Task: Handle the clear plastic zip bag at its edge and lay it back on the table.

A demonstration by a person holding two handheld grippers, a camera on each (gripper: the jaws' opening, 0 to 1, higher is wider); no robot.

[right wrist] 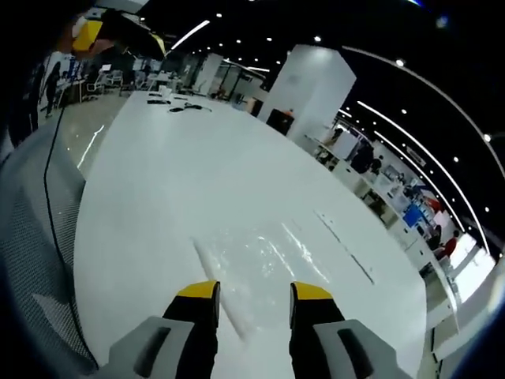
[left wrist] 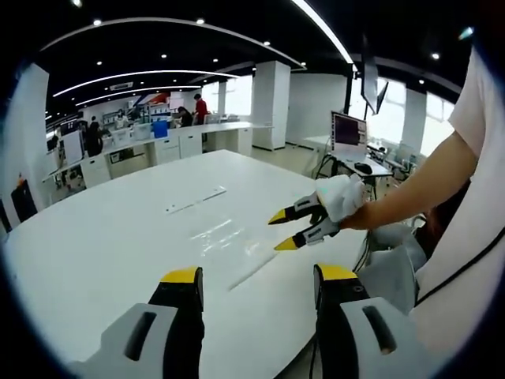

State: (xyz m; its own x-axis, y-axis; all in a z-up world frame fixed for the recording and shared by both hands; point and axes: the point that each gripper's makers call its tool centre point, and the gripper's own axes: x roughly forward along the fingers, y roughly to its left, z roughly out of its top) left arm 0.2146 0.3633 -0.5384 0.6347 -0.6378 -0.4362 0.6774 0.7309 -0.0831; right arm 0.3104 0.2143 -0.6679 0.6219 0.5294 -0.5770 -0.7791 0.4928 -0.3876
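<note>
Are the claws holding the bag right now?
No. Both claws are open and hold nothing. The bag lies flat on the table, just ahead of the right claw. The left claw hangs above the table edge.

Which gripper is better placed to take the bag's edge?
Probably right: the right gripper hangs open just above the clear zip bag's near edge. The left gripper sits farther back.

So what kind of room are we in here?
Most likely an open-plan office or lab: a big white table, a computer screen on a desk, and white workbenches under ceiling strip lights.
</note>
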